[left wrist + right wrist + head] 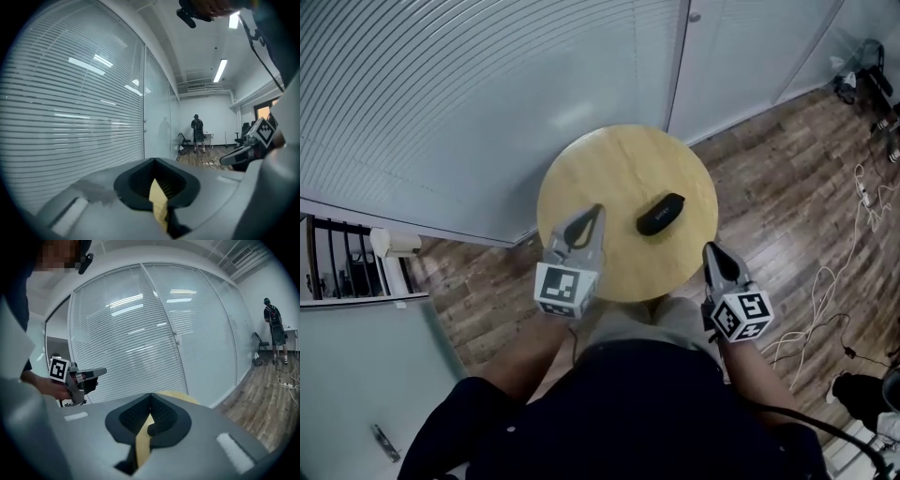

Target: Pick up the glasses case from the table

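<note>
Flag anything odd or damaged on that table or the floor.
Nothing stands out. The black glasses case lies closed and intact on the round table; loose white cables sprawl on the floor at right.

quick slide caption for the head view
Left gripper and right gripper, both shut and empty, hang near the glasses case on a round wooden table.

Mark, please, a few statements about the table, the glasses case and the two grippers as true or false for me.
1. The glasses case lies on the round table. True.
2. The right gripper holds the case. False: it is shut on nothing, and it is apart from the case at the table's near edge.
3. The case is white. False: it is black.
4. The left gripper is shut and empty. True.
</note>
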`<act>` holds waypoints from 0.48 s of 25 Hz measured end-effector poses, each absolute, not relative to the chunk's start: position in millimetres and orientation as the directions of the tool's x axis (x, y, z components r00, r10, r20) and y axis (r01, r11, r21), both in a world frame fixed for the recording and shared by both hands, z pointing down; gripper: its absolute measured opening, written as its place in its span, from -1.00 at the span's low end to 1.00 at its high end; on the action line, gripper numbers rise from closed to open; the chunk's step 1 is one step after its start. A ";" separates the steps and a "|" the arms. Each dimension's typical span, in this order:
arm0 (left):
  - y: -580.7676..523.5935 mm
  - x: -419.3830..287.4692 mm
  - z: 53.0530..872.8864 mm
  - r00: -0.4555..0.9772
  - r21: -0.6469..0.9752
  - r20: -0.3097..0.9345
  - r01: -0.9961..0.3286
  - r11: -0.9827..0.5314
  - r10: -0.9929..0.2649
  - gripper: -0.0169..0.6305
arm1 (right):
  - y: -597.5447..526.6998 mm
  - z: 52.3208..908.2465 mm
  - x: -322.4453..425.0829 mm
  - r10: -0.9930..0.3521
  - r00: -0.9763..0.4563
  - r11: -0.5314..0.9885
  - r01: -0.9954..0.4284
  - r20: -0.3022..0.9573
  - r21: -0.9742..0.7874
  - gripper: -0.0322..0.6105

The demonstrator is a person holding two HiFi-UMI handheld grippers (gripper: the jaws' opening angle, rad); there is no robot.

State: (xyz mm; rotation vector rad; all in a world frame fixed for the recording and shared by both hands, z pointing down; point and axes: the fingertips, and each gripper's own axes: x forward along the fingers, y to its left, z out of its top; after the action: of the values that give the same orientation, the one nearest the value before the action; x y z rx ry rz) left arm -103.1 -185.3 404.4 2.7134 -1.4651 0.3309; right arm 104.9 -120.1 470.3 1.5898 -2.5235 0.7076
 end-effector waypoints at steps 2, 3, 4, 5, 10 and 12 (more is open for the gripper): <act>-195.0 -100.0 406.6 0.535 -0.044 0.205 -0.832 -0.554 -0.820 -0.93 | -138.5 476.3 102.7 -0.819 -0.475 0.371 -0.866 0.321 -0.334 -0.87; -199.3 -100.3 409.2 0.527 -0.043 0.208 -0.836 -0.547 -0.824 -0.93 | -146.5 480.0 100.7 -0.810 -0.486 0.383 -0.863 0.330 -0.331 -0.87; -203.5 -101.4 412.5 0.515 -0.045 0.213 -0.844 -0.535 -0.830 -0.93 | -153.5 484.1 99.0 -0.801 -0.495 0.392 -0.859 0.337 -0.330 -0.87; -207.5 -102.4 415.3 0.501 -0.049 0.217 -0.852 -0.522 -0.838 -0.93 | -160.0 488.8 98.2 -0.793 -0.503 0.398 -0.855 0.345 -0.332 -0.87; -229.3 -103.0 417.0 0.473 -0.110 0.217 -0.857 -0.503 -0.854 -0.93 | -194.7 523.8 99.6 -0.743 -0.521 0.397 -0.849 0.421 -0.349 -0.87; -237.8 -105.4 422.3 0.454 -0.109 0.229 -0.867 -0.486 -0.861 -0.93 | -205.8 541.2 103.2 -0.726 -0.517 0.380 -0.851 0.454 -0.362 -0.87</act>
State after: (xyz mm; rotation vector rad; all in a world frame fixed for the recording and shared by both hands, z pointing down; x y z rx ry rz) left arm -105.4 -237.8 422.3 2.6586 -1.5799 0.3963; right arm 103.2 -205.8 541.2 1.4074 -2.4187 0.8346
